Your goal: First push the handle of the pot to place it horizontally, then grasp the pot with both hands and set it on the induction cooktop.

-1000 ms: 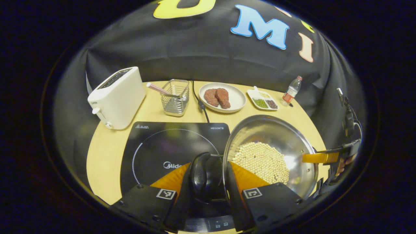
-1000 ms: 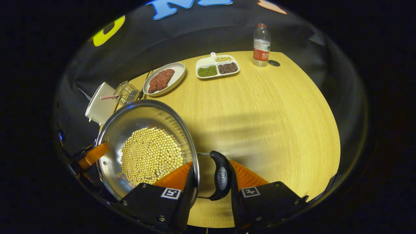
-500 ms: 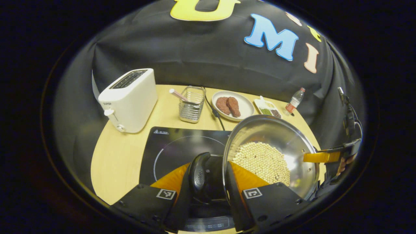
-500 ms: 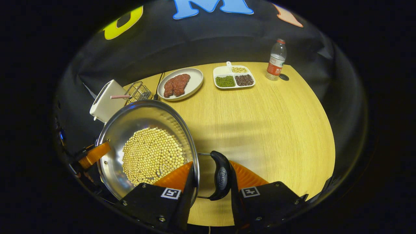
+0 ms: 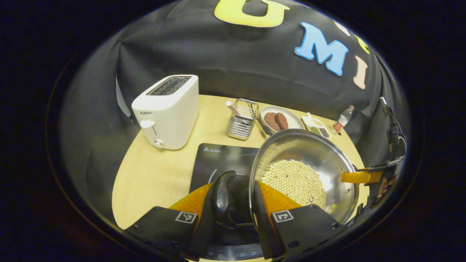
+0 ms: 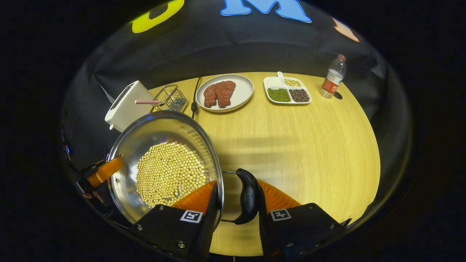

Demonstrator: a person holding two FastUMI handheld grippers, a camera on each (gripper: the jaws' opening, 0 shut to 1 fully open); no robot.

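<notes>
Your left gripper (image 5: 233, 198) and right gripper (image 6: 236, 198) each clamp jaws over the pot (image 5: 304, 173) rim and handle, holding it (beans inside) above the induction cooktop (image 5: 222, 160); its label is unreadable.

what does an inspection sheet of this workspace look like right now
surface: wooden table, bare on its right half
job's things: pot of beans, induction cooktop
clutter: toaster, wire basket, meat plate, divided dish, bottle
grippers: left gripper and right gripper, each shut on a pot handle
cables: black cord behind the pot
surroundings: black cloth wall
</notes>
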